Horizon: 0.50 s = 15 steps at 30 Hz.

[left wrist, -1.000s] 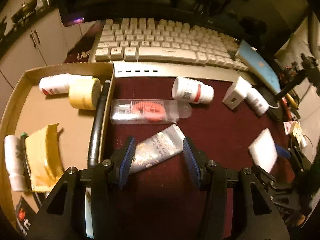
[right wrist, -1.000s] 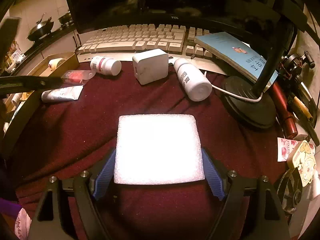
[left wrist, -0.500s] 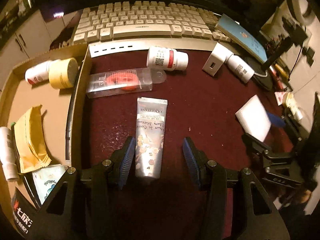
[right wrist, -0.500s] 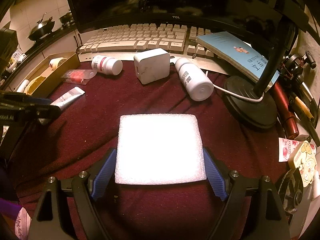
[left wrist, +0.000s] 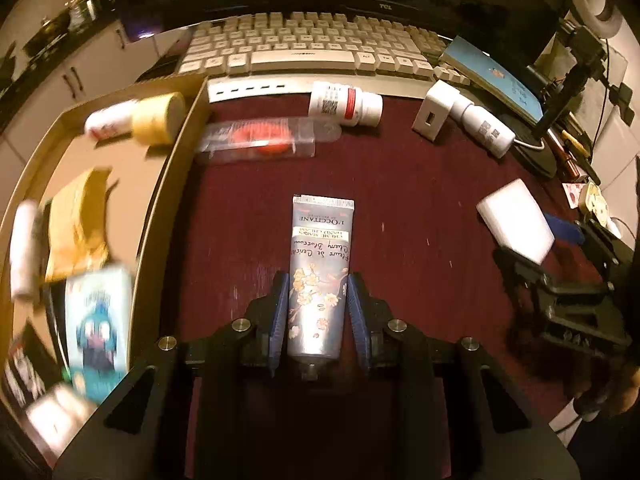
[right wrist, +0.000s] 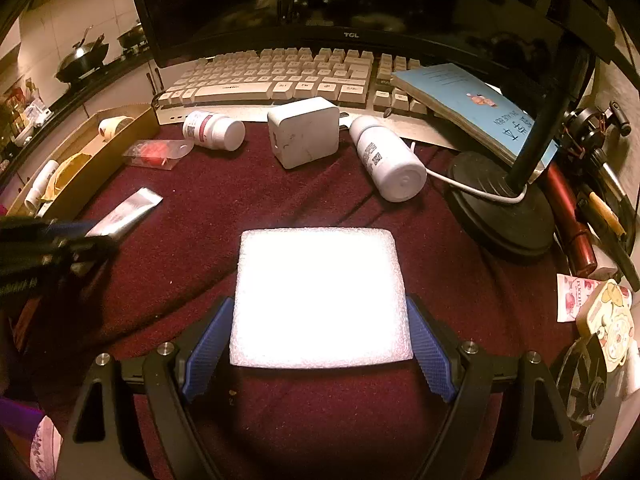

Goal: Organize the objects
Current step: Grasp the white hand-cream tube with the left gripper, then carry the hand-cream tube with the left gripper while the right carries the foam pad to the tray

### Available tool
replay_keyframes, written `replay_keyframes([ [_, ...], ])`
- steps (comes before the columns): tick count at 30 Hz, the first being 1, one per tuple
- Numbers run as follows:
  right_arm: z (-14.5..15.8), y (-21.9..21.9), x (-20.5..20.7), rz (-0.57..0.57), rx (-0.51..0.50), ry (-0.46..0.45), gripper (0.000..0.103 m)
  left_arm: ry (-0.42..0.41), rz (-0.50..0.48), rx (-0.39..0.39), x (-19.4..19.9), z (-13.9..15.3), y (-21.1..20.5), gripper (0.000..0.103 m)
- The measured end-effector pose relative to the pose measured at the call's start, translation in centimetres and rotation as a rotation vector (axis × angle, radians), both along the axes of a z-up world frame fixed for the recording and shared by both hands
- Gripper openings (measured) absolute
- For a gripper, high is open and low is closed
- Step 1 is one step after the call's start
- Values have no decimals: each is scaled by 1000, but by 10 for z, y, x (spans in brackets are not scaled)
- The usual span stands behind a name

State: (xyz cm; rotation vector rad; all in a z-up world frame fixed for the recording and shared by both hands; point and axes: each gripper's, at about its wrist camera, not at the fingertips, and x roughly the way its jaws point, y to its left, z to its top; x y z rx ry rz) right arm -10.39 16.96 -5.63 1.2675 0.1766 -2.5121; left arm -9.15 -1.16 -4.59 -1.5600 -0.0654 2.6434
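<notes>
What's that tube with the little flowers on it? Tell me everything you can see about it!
The hand cream tube is soft-looking, silvery blue, printed with small cream blossoms, handwriting-style lettering and a pale label band. It lies flat on the dark red cloth, its flat crimped end pointing toward the keyboard and its cap end nearest the camera. The left gripper straddles its lower half; its blue pads are closing on both sides and look to be touching it.

Left gripper (left wrist: 318, 316) shifted right, away from the box (left wrist: 176, 152), and lined up along the tube (left wrist: 319, 276). Jaws wide a second ago; now closing, pads at both sides of the tube's lower half.
</notes>
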Motion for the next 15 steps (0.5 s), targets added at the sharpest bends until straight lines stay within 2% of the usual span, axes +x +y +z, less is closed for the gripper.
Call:
replay_keyframes([
  [5, 0, 2, 1, -8, -6, 8, 83, 28, 19, 22, 30, 0, 9, 29],
  [7, 1, 3, 1, -15, -7, 14, 80, 40, 23, 32, 36, 1, 13, 29],
  [15, 7, 6, 12, -23, -45, 35, 78, 46, 45, 106, 56, 4, 8, 29],
])
